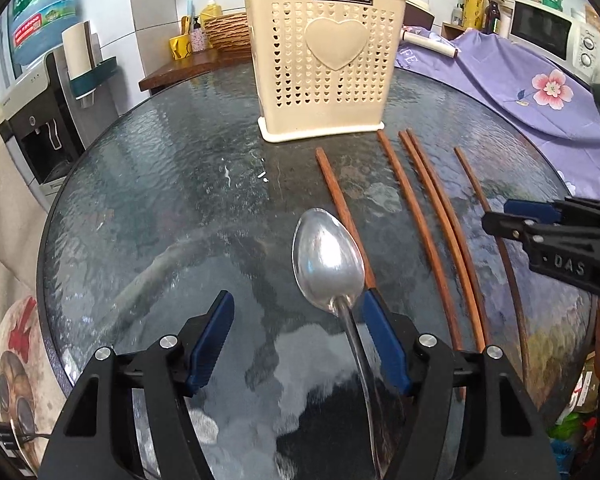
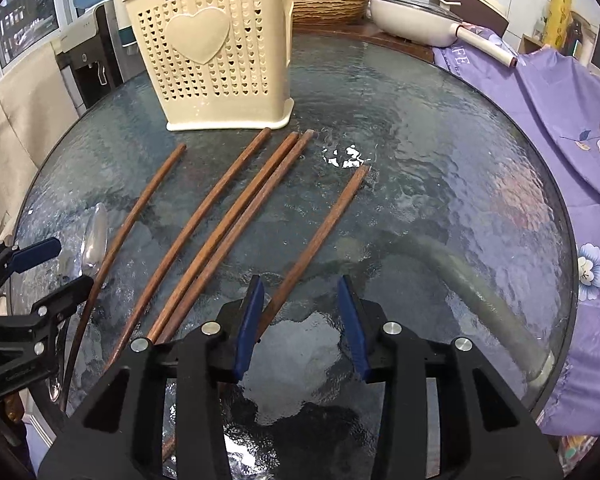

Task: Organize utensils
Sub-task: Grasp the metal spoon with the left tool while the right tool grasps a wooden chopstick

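**Spoon and chopstick straddled, holder waiting beyond**

Nearest, the left gripper (image 1: pixel 296 344) is seen released, its blue fingers (image 1: pixel 384 344) spread either side of the shiny metal spoon (image 1: pixel 328 256); the handle lies close against the 3 o'clock finger, not yet pinched. The right gripper (image 2: pixel 302 328) is likewise unclenched around the lone brown wooden chopstick (image 2: pixel 320 236), which lies beside the 9 o'clock finger. Both are angled downward, judged to suit a pickup from the round textured glass desk (image 2: pixel 440 160). Four more brown chopsticks (image 2: pixel 220 224) are spread between the grippers. Farthest, at 12 o'clock, the cream perforated plastic utensil holder (image 1: pixel 320 72) stands upright, presumably the destination.
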A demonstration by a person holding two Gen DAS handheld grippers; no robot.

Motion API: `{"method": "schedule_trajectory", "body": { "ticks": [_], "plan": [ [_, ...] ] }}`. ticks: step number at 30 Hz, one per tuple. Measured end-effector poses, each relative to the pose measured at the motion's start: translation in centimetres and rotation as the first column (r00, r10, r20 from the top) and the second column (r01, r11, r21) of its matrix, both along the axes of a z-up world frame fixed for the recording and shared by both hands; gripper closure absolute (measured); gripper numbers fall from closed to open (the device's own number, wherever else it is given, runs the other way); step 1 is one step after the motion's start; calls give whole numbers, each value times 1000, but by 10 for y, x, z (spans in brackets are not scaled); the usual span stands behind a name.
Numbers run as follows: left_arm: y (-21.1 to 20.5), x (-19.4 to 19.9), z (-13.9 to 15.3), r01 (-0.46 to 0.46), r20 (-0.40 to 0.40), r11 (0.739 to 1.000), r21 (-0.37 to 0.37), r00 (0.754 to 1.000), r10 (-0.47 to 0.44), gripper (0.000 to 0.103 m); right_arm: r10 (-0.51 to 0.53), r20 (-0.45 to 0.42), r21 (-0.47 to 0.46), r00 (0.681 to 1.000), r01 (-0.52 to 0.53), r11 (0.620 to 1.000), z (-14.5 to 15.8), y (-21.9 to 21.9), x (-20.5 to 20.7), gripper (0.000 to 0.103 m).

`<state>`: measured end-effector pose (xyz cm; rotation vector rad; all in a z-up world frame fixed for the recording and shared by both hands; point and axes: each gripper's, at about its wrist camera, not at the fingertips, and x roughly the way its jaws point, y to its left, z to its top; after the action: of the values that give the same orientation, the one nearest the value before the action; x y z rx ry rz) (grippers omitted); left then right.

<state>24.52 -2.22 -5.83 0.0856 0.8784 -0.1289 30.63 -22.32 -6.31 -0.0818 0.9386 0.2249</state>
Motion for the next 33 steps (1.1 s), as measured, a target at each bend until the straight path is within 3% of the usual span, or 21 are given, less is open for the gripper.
{"method": "schedule_trajectory", "body": {
  "ticks": [10, 14, 19, 22, 26, 28, 33],
  "plan": [
    [-9, 10, 0, -16, 12, 1000, 17, 1000, 16, 37, -48, -18, -3, 999, 48, 999, 0, -5, 23, 64],
    [-9, 13, 1, -22, 8, 1000, 9, 1000, 22, 44, -77, -29, 0, 997, 77, 997, 0, -11, 42, 64],
    [-13, 16, 2, -19, 11, 999, 32, 1000, 19, 50, -99, -48, 3, 994, 99, 995, 2, -13, 67, 76],
    [-15, 19, 3, -20, 7, 999, 40, 1000, 19, 54, -100, -69, 10, 993, 101, 995, 3, -11, 78, 77],
    [-15, 21, 4, -25, 5, 999, 33, 1000, 25, 65, -83, -75, -10, 994, 83, 997, 4, -1, 87, 84],
    [-16, 20, 3, -28, 9, 999, 38, 1000, 28, 65, -63, -76, -20, 995, 62, 998, 4, 5, 90, 90],
    [-15, 19, 3, -22, 11, 999, 28, 1000, 22, 65, -25, -76, -28, 997, 22, 999, 4, 15, 92, 91]
  ]
}}
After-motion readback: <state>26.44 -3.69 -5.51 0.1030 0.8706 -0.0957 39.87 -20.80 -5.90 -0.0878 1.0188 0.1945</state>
